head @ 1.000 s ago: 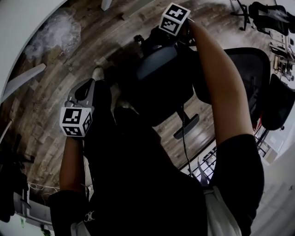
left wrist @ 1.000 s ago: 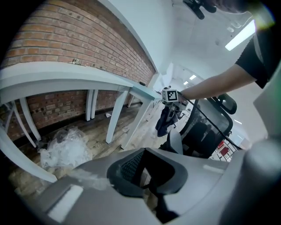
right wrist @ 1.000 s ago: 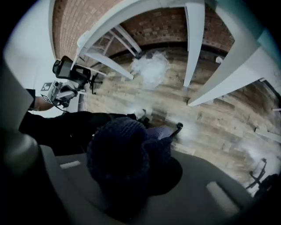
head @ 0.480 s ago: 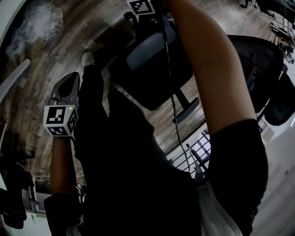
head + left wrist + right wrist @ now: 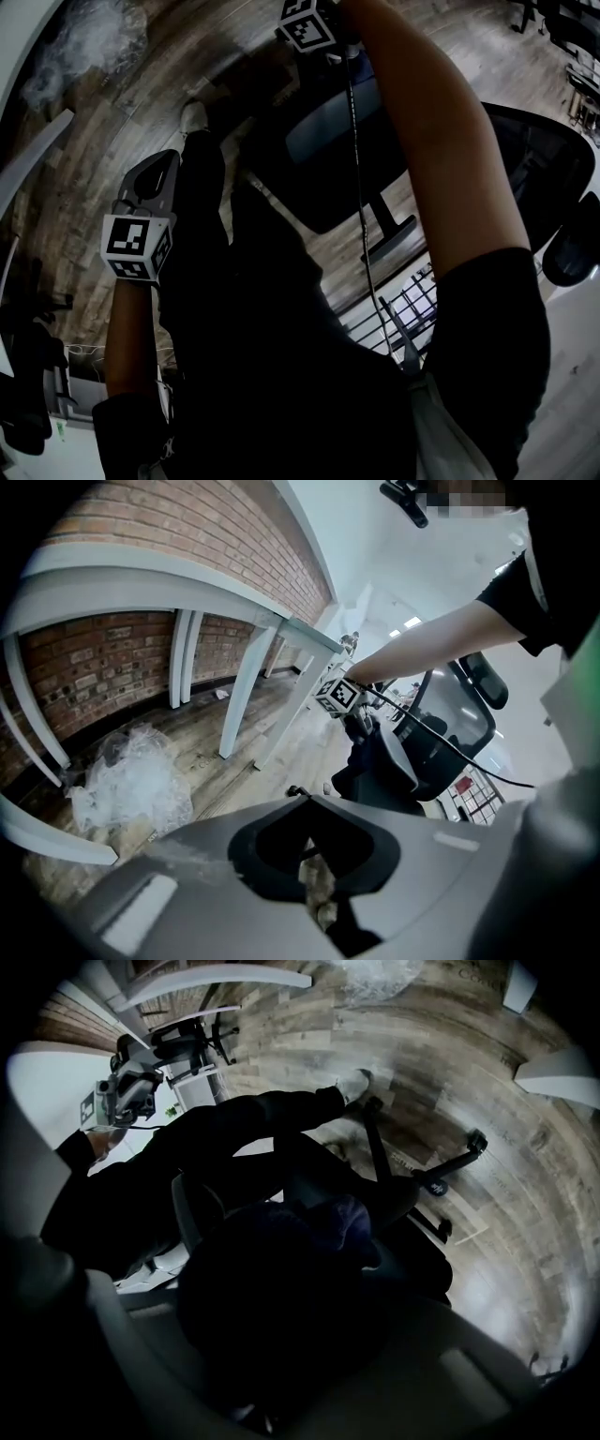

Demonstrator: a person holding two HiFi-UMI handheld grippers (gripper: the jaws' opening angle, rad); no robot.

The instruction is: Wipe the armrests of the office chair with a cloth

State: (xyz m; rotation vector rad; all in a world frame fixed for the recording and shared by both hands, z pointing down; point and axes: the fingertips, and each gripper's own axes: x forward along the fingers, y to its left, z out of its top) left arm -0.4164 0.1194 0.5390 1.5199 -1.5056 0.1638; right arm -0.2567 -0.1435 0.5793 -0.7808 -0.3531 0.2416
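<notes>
The office chair's near grey armrest runs above its black seat, and the second armrest lies nearer me. At the armrest's far end my right gripper is shut on a bunched dark blue cloth, which fills the space between its jaws. Whether the cloth touches the armrest is hidden. My left gripper hangs beside my leg, away from the chair. In the left gripper view, the left gripper has its jaws together with nothing between them, and the armrest shows beyond.
Crumpled clear plastic lies on the wood floor near white desk legs and a brick wall. The chair's mesh back stands right, another chair beyond. A wire rack sits near my hip. Chair base and casters spread below.
My right gripper with the cloth has moved farther out along the armrest, toward the top of the head view. My left gripper has stayed beside my leg.
</notes>
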